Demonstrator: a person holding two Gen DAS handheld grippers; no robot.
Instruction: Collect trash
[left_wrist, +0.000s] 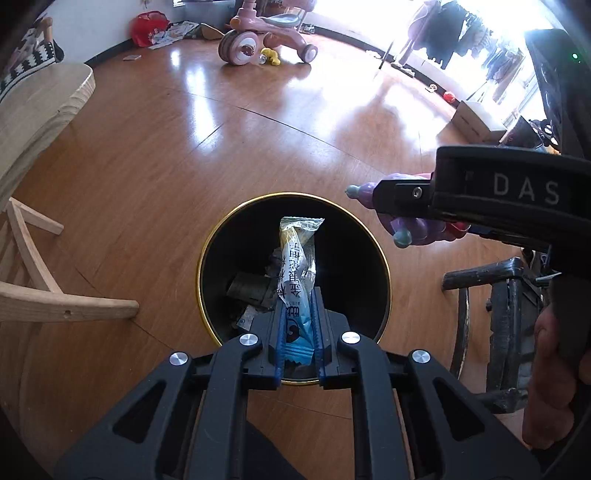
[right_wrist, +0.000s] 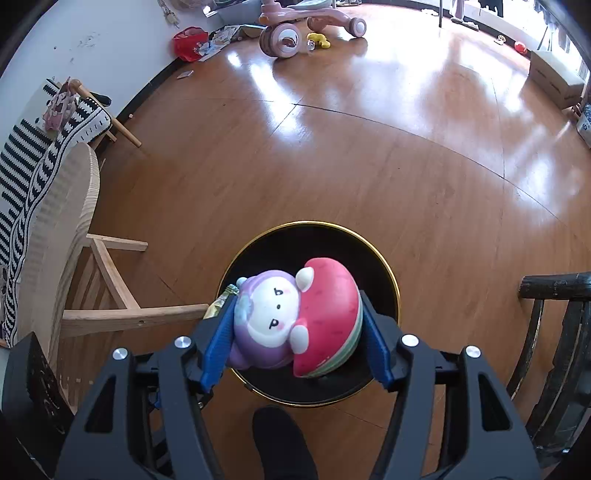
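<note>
Wrapper pinched by left hand-held gripper over bin rim, right hand-held gripper clamping squishy toy (bare floor around).

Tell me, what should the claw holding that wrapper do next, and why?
Probably open the left claw and let go: the snack wrapper it grips already hangs over the mouth of the black bin, where other trash lies, so it should drop straight in.

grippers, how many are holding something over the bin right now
2. The left gripper grips a snack wrapper above the bin; the right gripper grips a squishy toy over it.
</note>
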